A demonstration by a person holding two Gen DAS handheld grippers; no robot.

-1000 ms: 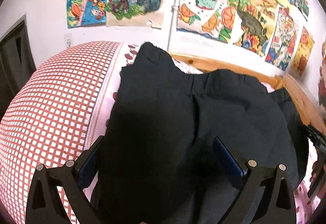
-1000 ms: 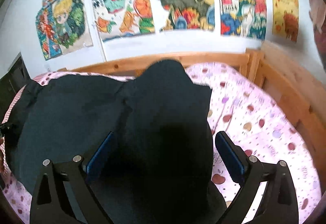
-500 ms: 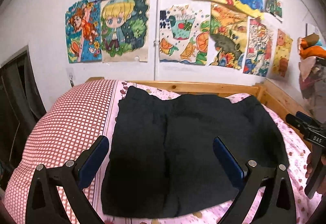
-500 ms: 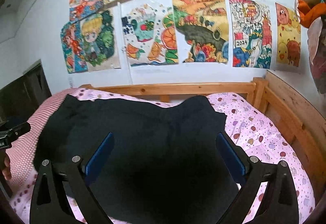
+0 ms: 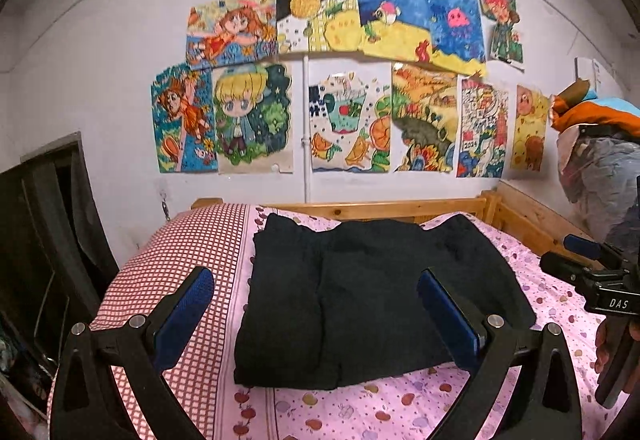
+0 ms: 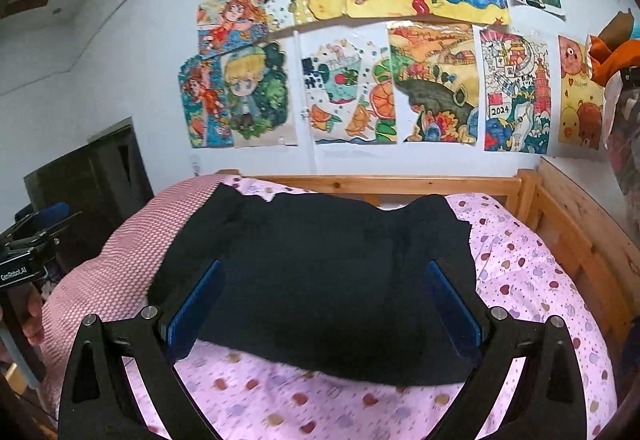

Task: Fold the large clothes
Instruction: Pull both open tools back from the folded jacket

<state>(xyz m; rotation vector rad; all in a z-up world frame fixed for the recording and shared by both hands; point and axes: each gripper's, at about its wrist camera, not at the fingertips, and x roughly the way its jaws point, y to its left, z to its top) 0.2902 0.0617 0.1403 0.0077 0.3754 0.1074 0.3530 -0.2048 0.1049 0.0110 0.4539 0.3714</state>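
Both my grippers hang above a wooden bed, jaws spread wide and holding nothing. The left gripper (image 5: 316, 304) frames the black garment (image 5: 372, 300), which lies folded into a thick rectangle on the pink sheet (image 5: 400, 408), its left edge just beside the red-checked pillow (image 5: 188, 252). From the right gripper (image 6: 324, 300) I see the same garment (image 6: 320, 272) spread across the middle of the bed, its far edge near the wooden headboard (image 6: 384, 182) and its near edge well short of my blue pads (image 6: 452, 308). Neither gripper touches the cloth. The right gripper shows at the far right of the left view, gripped by my hand (image 5: 608, 348); the left one appears at the left edge of the right view. Children's drawings (image 6: 360, 52) cover the white wall behind the bed. A heap of clothes (image 5: 596, 144) sits at the right, beyond the bed rail (image 6: 580, 236).
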